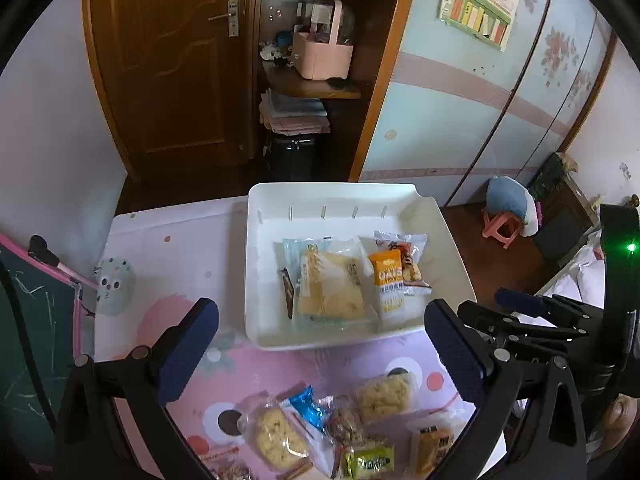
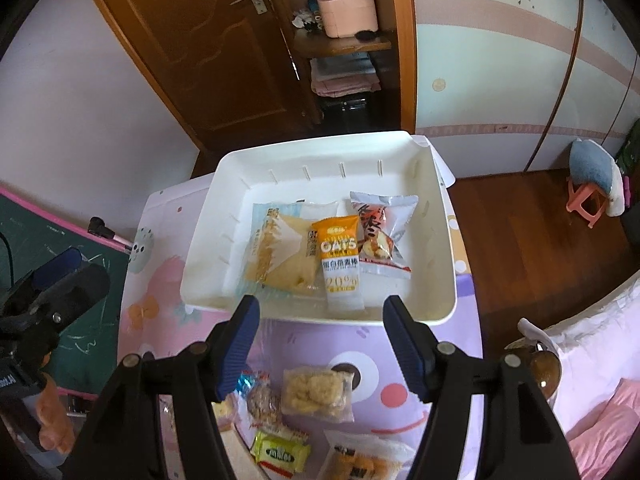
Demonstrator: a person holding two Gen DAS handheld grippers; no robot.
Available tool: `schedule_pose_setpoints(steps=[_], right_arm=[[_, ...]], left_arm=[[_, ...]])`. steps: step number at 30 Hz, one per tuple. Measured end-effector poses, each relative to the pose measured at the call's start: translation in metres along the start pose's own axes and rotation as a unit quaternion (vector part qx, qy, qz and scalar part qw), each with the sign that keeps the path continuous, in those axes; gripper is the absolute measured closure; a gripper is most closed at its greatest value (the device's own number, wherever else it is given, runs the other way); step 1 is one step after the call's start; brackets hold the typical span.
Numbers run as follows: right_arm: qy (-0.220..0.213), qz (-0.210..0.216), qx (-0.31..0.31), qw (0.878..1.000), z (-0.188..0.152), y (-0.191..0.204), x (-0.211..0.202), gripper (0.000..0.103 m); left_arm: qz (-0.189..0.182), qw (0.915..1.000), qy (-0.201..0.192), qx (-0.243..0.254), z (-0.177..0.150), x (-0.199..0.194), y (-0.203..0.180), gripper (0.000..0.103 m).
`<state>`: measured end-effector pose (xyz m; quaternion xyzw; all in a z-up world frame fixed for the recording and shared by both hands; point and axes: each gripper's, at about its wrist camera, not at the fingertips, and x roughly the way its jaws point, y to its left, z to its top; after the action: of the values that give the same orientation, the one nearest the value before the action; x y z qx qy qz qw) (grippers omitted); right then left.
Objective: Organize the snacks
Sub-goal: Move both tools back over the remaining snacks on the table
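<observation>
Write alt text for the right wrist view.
A white tray on a pastel cartoon-print table holds three wrapped snacks: a yellow cake, an orange oat bar and a bun packet. The open, empty right hand-held gripper hovers above more loose snack packets in front of the tray.

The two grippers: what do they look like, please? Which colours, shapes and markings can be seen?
Both are alike. The left gripper and the right gripper have black angular plastic arms joined by silver round rivets. Each finger carries a long dark blue pad with fine ribs. In the left wrist view, a small green light glows on the right gripper's black body. No sleeve is visible.
</observation>
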<state>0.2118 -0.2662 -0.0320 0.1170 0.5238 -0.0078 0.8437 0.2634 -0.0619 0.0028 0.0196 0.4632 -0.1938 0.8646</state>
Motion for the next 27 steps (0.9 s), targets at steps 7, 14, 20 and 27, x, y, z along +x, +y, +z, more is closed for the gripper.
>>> schedule_pose_setpoints(steps=[7,14,20,27], right_arm=[[-0.012,0.002,-0.01,1.0,-0.023,0.004,-0.027,0.038],[-0.023,0.001,-0.019,1.0,-0.05,0.005,-0.051,0.038],[-0.029,0.002,-0.022,0.999,-0.072,-0.002,-0.067,0.038],[-0.023,0.0,-0.026,0.999,-0.099,-0.01,-0.07,0.038]], left_arm=[[0.028,0.9992,-0.021,0.021,-0.024,-0.034,-0.014,0.001],[0.03,0.9986,-0.026,0.034,-0.047,-0.057,-0.027,0.001],[0.025,0.9988,-0.028,0.03,-0.07,-0.073,-0.034,0.001],[0.018,0.9998,-0.006,0.007,-0.1,-0.074,-0.028,0.001]])
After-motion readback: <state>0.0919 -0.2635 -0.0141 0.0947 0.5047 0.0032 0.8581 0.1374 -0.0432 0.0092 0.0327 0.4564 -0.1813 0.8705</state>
